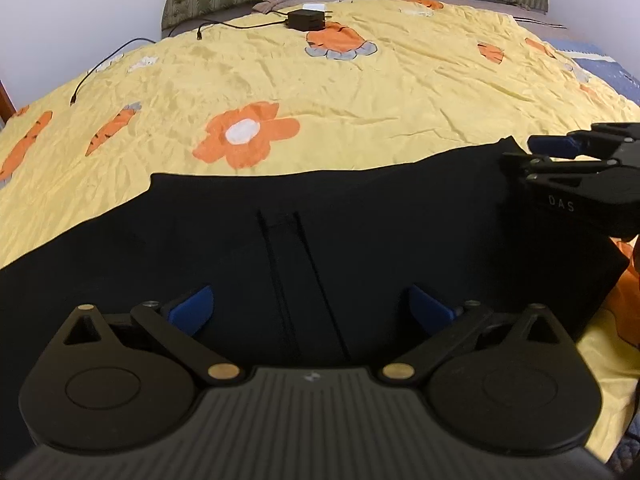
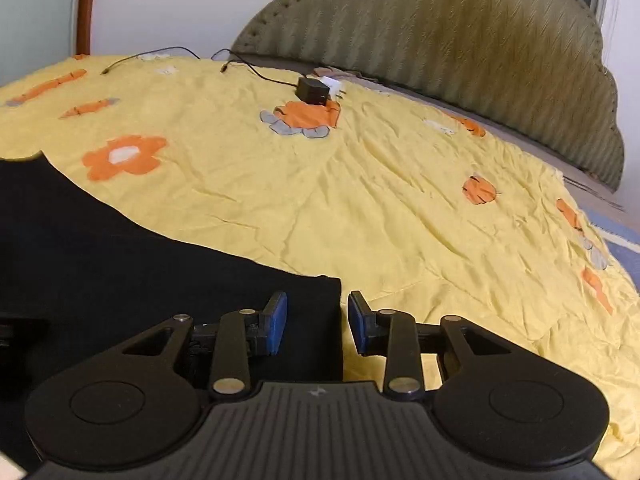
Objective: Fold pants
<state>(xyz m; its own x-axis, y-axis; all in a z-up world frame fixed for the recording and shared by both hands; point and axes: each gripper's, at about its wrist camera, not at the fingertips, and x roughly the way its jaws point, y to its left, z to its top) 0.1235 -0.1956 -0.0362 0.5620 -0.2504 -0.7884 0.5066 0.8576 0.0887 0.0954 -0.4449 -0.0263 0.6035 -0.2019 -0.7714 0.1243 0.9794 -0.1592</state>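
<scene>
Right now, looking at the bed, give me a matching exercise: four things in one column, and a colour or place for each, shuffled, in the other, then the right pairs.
Things:
1. pants
2. bedspread
3. power adapter
4. right gripper

Descriptions:
A. yellow with orange flowers
B. small black box far up the bed, near the headboard
C. black, spread flat on the near part of the bed
D. jaws part open, straddling the cloth's corner edge

Pairs: 1-C, 2-A, 3-B, 4-D
</scene>
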